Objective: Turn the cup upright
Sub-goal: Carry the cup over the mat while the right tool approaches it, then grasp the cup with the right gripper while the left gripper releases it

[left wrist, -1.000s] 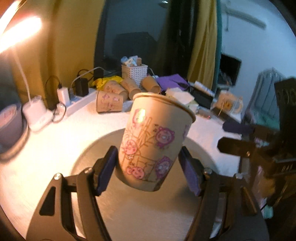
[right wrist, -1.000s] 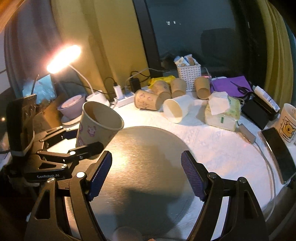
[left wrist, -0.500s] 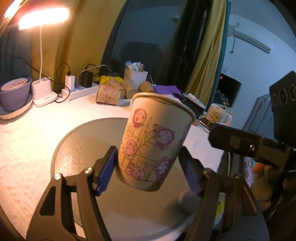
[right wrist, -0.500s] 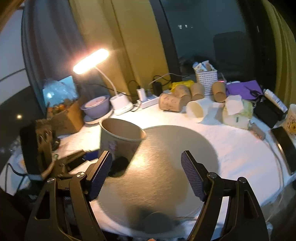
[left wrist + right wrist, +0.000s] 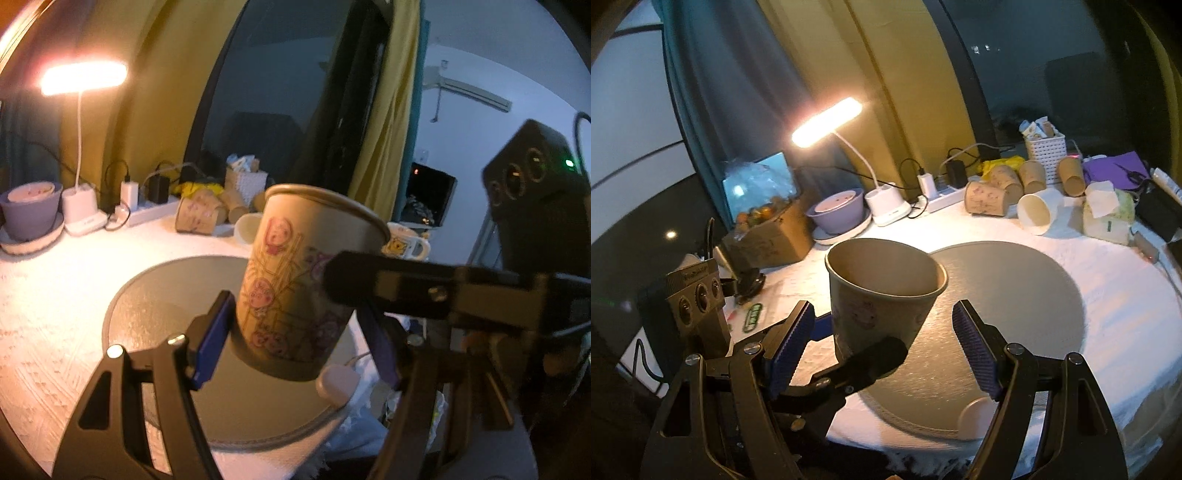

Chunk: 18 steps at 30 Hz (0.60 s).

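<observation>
A paper cup (image 5: 295,280) with pink cartoon prints is held mouth-up, tilted slightly, above the round grey mat (image 5: 162,295). My left gripper (image 5: 299,339) is shut on the cup's lower body. In the right wrist view the same cup (image 5: 882,299) sits between my right gripper's (image 5: 882,350) blue pads, which stand wide apart and do not touch it. The left gripper's finger (image 5: 864,365) crosses under the cup there. The right gripper's finger (image 5: 424,284) crosses in front of the cup in the left wrist view.
Several paper cups (image 5: 986,199) lie on their sides at the back of the white tablecloth, near a white basket (image 5: 1045,151), a power strip (image 5: 942,192) and a tissue pack (image 5: 1108,214). A lit desk lamp (image 5: 827,122) and purple bowl (image 5: 838,214) stand back left.
The left gripper has carried the cup toward the right gripper. The right gripper has closed in, so the cup now sits between its open pads.
</observation>
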Available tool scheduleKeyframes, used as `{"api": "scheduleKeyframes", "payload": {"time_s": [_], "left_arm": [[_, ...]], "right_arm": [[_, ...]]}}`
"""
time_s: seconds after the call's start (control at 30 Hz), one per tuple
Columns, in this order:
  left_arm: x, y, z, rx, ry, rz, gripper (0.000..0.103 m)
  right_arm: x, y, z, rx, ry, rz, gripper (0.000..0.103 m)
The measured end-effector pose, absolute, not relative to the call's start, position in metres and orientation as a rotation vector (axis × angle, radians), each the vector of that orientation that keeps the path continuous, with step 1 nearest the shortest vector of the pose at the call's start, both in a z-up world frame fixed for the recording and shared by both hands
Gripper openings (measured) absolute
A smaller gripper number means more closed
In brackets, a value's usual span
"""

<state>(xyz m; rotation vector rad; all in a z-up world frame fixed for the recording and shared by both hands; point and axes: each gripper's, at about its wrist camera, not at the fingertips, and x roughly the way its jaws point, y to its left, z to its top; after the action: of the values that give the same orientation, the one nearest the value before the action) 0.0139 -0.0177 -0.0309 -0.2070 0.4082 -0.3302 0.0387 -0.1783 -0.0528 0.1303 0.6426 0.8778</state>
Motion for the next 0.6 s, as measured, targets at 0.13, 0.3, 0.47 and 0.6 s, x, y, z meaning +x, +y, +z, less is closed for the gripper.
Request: {"api": "scheduleKeyframes", "payload": {"time_s": [0.13,0.3,0.47,0.6], "left_arm": [[0.006,-0.017,-0.027,-0.196,0.396,-0.365,0.069],[0.0,-0.015,-0.024,-0.195,0.379,-0.395,0.069],[-0.004,-0.016,-0.025,-0.192,0.371,-0.418,0.069],[-0.002,-0.013,-0.028,-0.196,0.373,-0.432,0.069]], "right_arm": [[0.034,-0.176,-0.046,0.133,0.636,0.901,0.08],[0.028,-0.17,-0.042,0.122,0.624,0.936,0.08],[0.029,-0.163,-0.043,0.118,0.643,0.963,0.08],[0.029,-0.16,-0.043,0.12,0.646,0.978,0.08]]}}
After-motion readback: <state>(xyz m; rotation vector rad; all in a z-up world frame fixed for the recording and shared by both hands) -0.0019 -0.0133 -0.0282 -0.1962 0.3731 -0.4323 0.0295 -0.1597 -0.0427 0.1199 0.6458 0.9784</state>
